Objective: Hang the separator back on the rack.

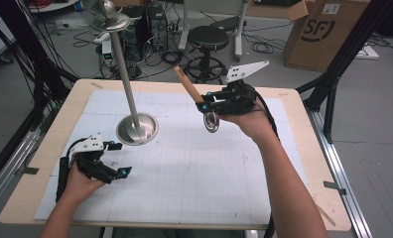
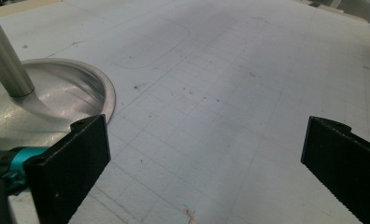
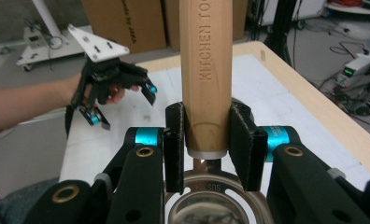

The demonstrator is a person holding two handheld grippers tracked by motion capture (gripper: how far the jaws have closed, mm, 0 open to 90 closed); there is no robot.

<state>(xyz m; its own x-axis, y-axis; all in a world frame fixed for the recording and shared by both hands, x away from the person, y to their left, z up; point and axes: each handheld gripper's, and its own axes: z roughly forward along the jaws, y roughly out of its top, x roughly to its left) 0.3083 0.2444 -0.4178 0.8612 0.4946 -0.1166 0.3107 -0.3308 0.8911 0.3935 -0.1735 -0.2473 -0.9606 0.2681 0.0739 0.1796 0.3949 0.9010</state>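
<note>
My right gripper (image 1: pixel 204 105) hangs above the middle right of the white mat, shut on the wooden handle (image 1: pixel 187 83) of a kitchen tool. The tool's round metal head (image 1: pixel 212 121) dangles below the jaws. In the right gripper view the pads squeeze the handle (image 3: pixel 206 60) just above its metal collar, and the perforated head (image 3: pixel 211 205) sits beneath. A steel stand has its round base (image 1: pixel 137 129) on the mat and a leaning pole (image 1: pixel 122 64). My left gripper (image 1: pixel 121 158) rests open on the mat just in front of that base (image 2: pixel 66 88), its jaws wide with nothing between them.
The white gridded mat (image 1: pixel 194 173) covers a wooden table (image 1: pixel 303 148). Behind the table are a black stool (image 1: pixel 208 39), a cardboard box (image 1: pixel 323 29) and loose cables on the floor. Black frame legs stand at the far right.
</note>
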